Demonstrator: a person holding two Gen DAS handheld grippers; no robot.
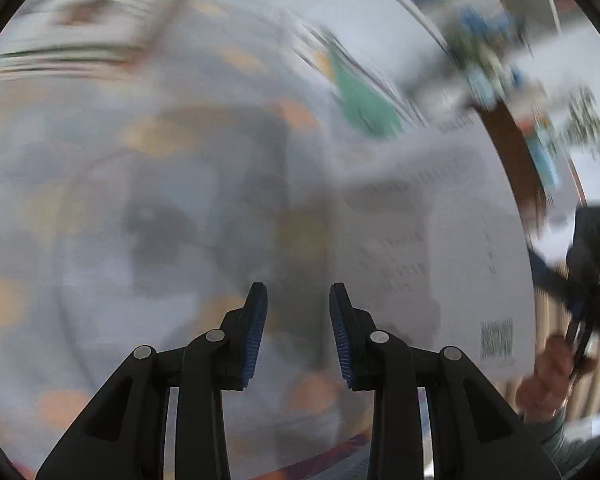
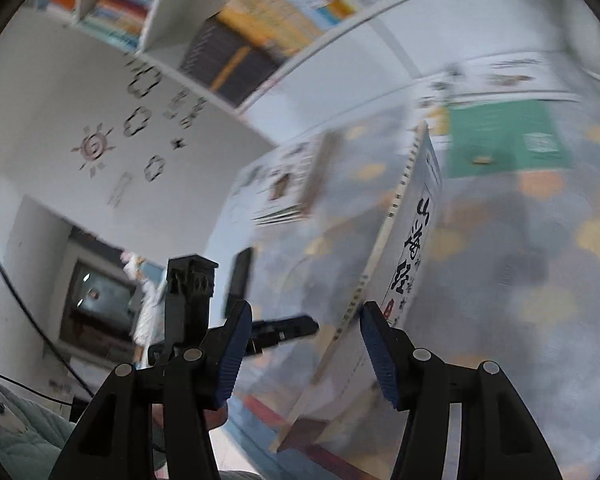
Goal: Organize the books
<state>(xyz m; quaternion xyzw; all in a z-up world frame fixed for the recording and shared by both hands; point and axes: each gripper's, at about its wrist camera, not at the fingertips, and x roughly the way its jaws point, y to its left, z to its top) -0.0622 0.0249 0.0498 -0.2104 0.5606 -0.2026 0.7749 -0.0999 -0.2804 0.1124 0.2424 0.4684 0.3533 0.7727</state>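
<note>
Between the blue pads of the left gripper (image 1: pixel 298 336), in the left wrist view, nothing sits — the jaws stand a little apart over a blurred patterned cloth (image 1: pixel 140 200), while a pale printed book cover (image 1: pixel 440 240) tilts at the right, near a hand (image 1: pixel 548 376) on the other tool. Seen from the right wrist, the right gripper (image 2: pixel 300 352) is partly spread with the white book (image 2: pixel 412 272) standing on edge between its pads, apparently held; shelved books (image 2: pixel 260 32) wait far up. Best to steady the spine before lifting toward the bookshelf (image 2: pixel 340 36).
</note>
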